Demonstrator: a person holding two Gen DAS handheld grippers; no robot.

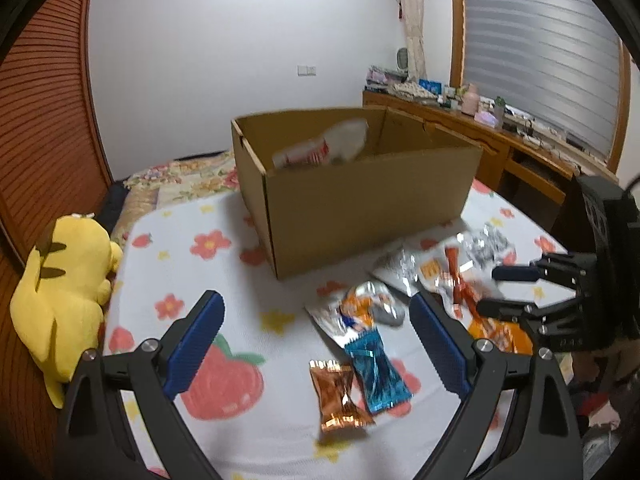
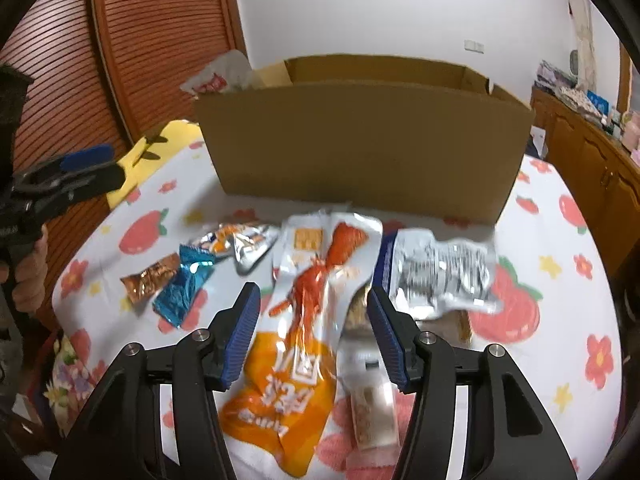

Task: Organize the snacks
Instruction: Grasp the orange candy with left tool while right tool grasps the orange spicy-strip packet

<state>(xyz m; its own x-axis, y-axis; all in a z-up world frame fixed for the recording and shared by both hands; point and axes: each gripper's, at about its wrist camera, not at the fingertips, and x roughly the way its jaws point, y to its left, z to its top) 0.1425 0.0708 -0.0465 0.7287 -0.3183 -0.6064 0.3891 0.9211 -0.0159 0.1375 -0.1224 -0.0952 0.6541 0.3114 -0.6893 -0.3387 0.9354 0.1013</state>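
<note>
In the left wrist view, the left hand-held gripper [image 1: 316, 320] is hanging with its jaws spread wide and nothing between the blue pads, over a bed covered by a white sheet [image 1: 240, 248] printed with strawberries and flowers. A copper wrapper [image 1: 338, 396] and a blue wrapper [image 1: 376, 376] are lying side by side, touching, just ahead of the gripper, with a silver-and-orange packet [image 1: 360, 312] beyond them. An open cardboard box [image 1: 360, 204] is sitting farther back on the sheet, and a white-and-red bag [image 1: 320, 146] is leaning inside it. The right hand-held gripper [image 1: 490, 290] is reaching in from the right edge above a heap of silver and orange packets. A yellow plush toy [image 1: 64, 292] is lying at the left edge of the bed. In the right wrist view, the right hand-held gripper [image 2: 312, 304] is standing partly open, its pads straddling a long orange-and-white snack bag [image 2: 304, 328] without pressing on it. A silver bag [image 2: 440, 272] is lying to the right, a clear-windowed packet [image 2: 372, 400] near the right pad, and the copper wrapper [image 2: 150, 278] and blue wrapper [image 2: 182, 292] to the left. The cardboard box [image 2: 368, 148] is standing just behind the snacks. The left hand-held gripper [image 2: 96, 166] is showing at the left edge, held by a person's hand [image 2: 28, 272].
</note>
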